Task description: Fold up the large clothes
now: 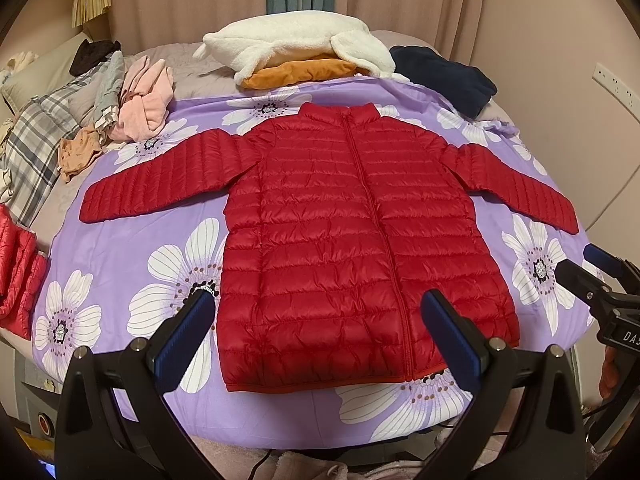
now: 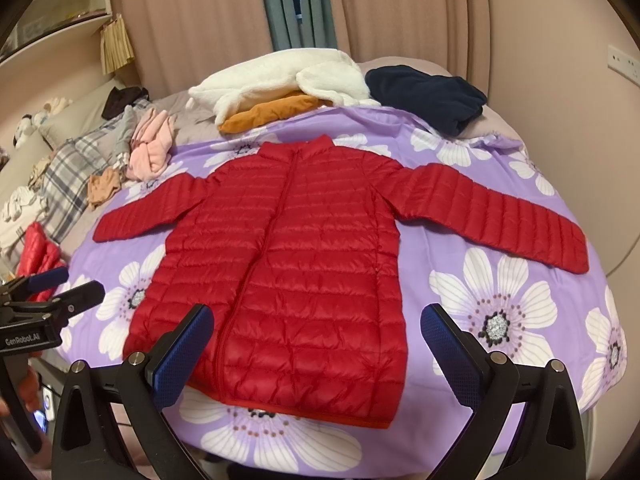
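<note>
The left tool hangs with its blue-padded fingers spread wide, gripping nothing, above the hem of the red quilted puffer jacket; the right tool is likewise wide apart and empty over the same hem; the jacket lies flat, zipped, sleeves out to both sides, on the purple sheet with white flowers covering the bed; folded white fleece sits beyond the collar
</note>
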`<state>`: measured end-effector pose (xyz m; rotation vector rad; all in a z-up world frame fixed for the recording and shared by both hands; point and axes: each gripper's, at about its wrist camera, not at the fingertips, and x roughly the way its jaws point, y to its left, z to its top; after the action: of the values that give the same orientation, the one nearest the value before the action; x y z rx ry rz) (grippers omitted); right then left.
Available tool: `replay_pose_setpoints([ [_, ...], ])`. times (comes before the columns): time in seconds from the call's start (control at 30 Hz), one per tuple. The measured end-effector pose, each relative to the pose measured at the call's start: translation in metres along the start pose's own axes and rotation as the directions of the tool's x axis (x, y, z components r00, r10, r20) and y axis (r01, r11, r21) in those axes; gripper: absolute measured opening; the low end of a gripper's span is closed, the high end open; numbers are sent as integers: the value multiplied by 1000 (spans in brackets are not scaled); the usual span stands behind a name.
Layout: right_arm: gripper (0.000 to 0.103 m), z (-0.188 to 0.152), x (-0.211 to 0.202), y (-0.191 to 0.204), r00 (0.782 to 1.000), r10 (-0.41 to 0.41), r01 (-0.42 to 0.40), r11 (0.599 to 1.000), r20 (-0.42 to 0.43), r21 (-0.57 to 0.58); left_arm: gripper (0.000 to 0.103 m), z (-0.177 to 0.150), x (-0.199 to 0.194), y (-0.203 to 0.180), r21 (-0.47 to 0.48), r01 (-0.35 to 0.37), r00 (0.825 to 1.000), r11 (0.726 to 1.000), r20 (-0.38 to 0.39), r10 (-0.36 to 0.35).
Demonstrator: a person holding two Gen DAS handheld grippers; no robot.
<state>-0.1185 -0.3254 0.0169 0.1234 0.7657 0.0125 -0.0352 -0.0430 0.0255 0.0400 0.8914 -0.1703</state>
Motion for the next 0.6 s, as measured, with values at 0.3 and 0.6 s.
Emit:
replay_pose_setpoints([
  [0.3,102,-1,3,0,1000,-2,2,1000,-6,6,103,-2,5,1,2,-3,1000,1000,2,3],
  [0.6,102,-7,22,-28,996,90,-87,987,-22,132,103,1,32,13,-78,56,997,995,-53,-60],
])
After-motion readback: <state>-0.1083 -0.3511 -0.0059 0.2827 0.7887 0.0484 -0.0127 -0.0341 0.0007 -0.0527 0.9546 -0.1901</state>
